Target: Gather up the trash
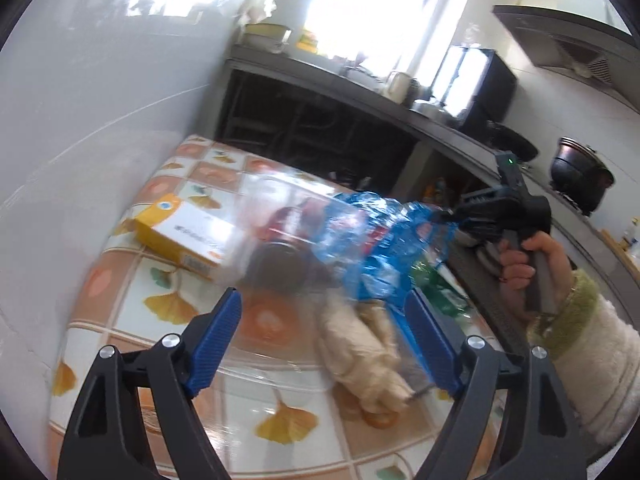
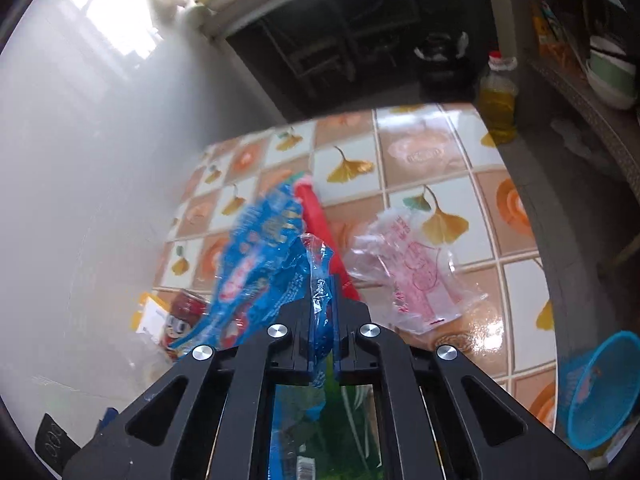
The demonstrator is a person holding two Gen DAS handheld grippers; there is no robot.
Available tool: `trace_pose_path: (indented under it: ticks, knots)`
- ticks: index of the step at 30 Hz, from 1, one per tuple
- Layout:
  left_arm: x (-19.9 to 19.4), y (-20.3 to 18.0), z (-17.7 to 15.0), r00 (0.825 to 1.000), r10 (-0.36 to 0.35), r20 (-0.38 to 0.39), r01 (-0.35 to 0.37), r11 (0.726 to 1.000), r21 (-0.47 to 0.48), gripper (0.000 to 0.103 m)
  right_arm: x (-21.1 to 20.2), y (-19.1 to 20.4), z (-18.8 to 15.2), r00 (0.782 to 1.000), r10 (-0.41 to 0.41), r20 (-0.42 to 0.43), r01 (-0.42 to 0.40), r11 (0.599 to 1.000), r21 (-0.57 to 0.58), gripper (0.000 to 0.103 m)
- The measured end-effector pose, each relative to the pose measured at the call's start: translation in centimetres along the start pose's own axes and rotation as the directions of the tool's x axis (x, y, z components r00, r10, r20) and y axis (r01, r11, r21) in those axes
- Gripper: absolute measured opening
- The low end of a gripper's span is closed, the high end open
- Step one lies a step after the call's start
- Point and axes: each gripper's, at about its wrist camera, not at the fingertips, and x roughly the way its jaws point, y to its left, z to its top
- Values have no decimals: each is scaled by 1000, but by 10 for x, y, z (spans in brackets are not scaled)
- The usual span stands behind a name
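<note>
You look across a tablecloth point(image 2: 436, 148) of orange squares and yellow ginkgo leaves, set against a glossy white wall point(image 1: 100, 92). Past its far edge stands an oil bottle point(image 2: 497, 98) with a red cap, yellow oil inside, before dark open shelving point(image 2: 360, 40). From your left camera, a long grey counter point(image 1: 360, 84) runs under a bright window point(image 1: 368, 4), crowded with bowls and jars too blurred to tell apart. A black pot point(image 1: 580, 174) sits at the counter's right end, a range hood point(image 1: 568, 40) above it. Stacked bowls point(image 2: 612, 76) rest on a shelf at right.
</note>
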Motion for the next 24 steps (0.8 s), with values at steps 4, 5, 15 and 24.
trace_pose_path:
  ticks: [4,5,15,24]
  knots:
    - [2,-24,-5,999,-51,-11,51,998,36,80,-43,17,-9,993,104,62,-100,993,-66,2]
    - [3,-31,-6,997,-69,-17,70,997,43,80,-54,21,-14,989,129,68,-124,989,-85,2]
    - [1,-98,-17,966,-247,-81,258,945,199,81,-150,30,-80,889,456,-43,-458,879,-133,1]
    - [18,-127,-42,856,-460,-235,501,850,164,94,-148,13,-143,746,636,-197,-643,765,38,1]
